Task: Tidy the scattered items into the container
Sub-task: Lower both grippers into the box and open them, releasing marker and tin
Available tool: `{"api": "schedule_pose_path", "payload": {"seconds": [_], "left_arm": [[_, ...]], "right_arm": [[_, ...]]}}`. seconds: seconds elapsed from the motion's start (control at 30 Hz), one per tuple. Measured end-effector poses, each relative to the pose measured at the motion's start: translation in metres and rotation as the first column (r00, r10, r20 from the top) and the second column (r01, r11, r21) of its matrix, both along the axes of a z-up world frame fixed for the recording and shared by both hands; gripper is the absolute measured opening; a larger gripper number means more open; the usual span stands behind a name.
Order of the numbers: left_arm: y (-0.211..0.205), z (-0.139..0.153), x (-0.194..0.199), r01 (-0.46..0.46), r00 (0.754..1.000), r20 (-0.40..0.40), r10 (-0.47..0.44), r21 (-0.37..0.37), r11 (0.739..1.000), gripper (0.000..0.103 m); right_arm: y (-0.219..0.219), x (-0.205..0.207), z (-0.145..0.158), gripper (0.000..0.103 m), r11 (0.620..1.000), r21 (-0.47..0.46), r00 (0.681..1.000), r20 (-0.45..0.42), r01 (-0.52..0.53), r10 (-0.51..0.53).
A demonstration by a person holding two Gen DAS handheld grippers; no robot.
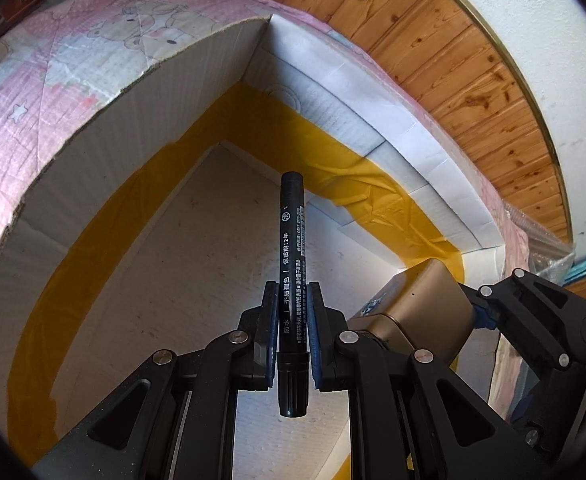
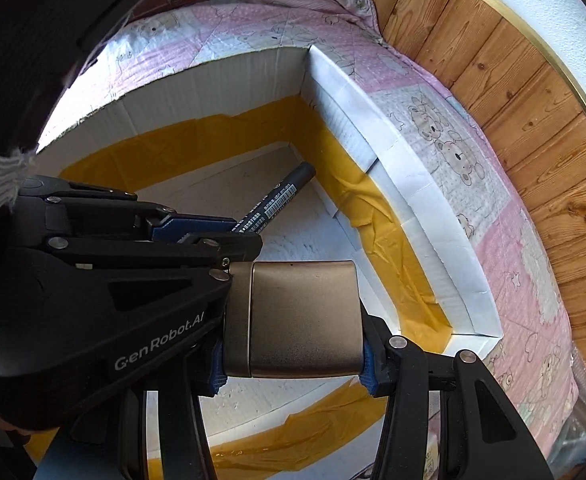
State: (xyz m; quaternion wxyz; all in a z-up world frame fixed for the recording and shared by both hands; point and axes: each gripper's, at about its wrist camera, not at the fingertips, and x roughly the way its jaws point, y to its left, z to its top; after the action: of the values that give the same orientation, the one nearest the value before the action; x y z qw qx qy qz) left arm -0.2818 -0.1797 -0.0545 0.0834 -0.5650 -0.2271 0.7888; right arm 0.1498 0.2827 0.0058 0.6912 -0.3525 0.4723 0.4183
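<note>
My left gripper (image 1: 291, 296) is shut on a black marker pen (image 1: 291, 240) with white print, held inside the white cardboard box (image 1: 133, 128) above its floor. The pen (image 2: 289, 190) and left gripper (image 2: 213, 232) also show in the right wrist view. My right gripper (image 2: 293, 364) is shut on a bronze rectangular case (image 2: 301, 316), held over the box's near side beside the left gripper. The case (image 1: 413, 304) shows at the right in the left wrist view. The box (image 2: 433, 216) has yellow tape round its lower walls.
The box sits on a pink quilt with bear prints (image 2: 473, 152). A wooden panel wall (image 2: 533, 100) stands behind it to the right. Clear plastic wrap (image 1: 549, 248) lies at the quilt's right edge.
</note>
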Motion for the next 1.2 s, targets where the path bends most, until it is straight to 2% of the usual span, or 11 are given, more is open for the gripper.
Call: {"api": "schedule_pose_path", "payload": {"seconds": [0.13, 0.3, 0.53, 0.73, 0.93, 1.2], "left_arm": [[-0.001, -0.013, -0.004, -0.005, 0.999, 0.054, 0.003, 0.044, 0.999, 0.014], [-0.003, -0.02, -0.007, -0.014, 0.996, 0.086, 0.007, 0.089, 0.996, 0.014], [-0.01, -0.025, -0.011, -0.052, 0.994, 0.101, 0.043, 0.091, 0.994, 0.013], [-0.01, -0.024, -0.013, -0.061, 0.995, 0.084, 0.053, 0.089, 0.994, 0.014], [-0.011, -0.023, -0.009, -0.068, 0.995, 0.083, 0.061, 0.081, 0.994, 0.023], [-0.008, -0.013, -0.004, -0.077, 0.994, 0.078, 0.07, 0.092, 0.993, 0.027]], "right_arm": [[0.008, 0.003, -0.006, 0.051, 0.998, -0.06, 1.0, -0.003, -0.019, 0.019], [0.016, 0.012, -0.016, 0.051, 0.993, -0.119, 1.0, -0.02, -0.025, 0.023], [0.024, 0.025, -0.03, 0.051, 0.978, -0.21, 1.0, -0.005, -0.014, 0.013], [0.025, 0.036, -0.034, 0.051, 0.973, -0.228, 0.999, -0.03, 0.022, -0.03], [0.016, 0.044, -0.036, 0.051, 0.971, -0.223, 0.994, -0.049, 0.087, -0.1], [-0.004, 0.036, -0.023, 0.053, 0.969, -0.214, 0.991, -0.016, 0.127, -0.133]]}}
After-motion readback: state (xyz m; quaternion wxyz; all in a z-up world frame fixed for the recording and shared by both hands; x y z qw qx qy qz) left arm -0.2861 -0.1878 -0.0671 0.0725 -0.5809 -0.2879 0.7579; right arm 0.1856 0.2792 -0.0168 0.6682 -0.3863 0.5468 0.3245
